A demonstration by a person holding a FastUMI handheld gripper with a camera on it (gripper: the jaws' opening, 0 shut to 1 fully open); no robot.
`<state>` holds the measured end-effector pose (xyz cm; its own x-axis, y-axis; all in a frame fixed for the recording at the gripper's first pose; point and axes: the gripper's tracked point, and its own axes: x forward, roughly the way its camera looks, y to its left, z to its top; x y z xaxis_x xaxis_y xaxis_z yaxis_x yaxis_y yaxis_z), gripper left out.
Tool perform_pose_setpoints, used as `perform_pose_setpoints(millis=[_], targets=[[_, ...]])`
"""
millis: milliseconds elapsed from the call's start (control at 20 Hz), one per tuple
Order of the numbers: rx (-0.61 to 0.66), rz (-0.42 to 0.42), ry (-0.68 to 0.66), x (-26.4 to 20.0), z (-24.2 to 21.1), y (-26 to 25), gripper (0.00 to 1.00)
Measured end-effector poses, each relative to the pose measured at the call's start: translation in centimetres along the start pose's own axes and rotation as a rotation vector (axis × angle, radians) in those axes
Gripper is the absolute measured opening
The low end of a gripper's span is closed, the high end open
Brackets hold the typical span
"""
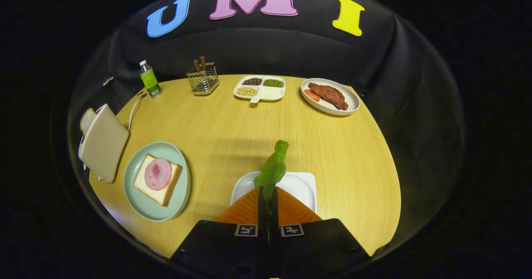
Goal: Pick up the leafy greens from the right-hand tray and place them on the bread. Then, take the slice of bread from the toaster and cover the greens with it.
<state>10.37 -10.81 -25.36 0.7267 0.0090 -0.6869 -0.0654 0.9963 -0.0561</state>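
Tongs point(268, 196) clamped on leafy greens point(272, 169), leaf sticking up ahead, above white tray point(299, 185).

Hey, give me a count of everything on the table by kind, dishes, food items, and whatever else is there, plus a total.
Dishes: 4 (green plate, white tray, divided dish, steak plate)
Bread slices: 2 (plate, toaster)
Ham: 1
Leafy greens, pinched in the gripper: 1
Toaster: 1
Bottle: 1
Wire caddy: 1
Total: 11

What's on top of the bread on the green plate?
A round pink ham slice lies on the bread; what's under the ham is covered. The leafy greens are pinched in the tongs above the white tray.
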Motion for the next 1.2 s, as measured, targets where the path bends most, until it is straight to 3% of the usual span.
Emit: perform_pose_setpoints(millis=[550, 1200], targets=[[-0.043, 0.11, -0.1, -6.0, 5.3, 10.9, 0.05], [-0.166, 0.196, -0.068, -2.4, 2.8, 21.5, 0.06]])
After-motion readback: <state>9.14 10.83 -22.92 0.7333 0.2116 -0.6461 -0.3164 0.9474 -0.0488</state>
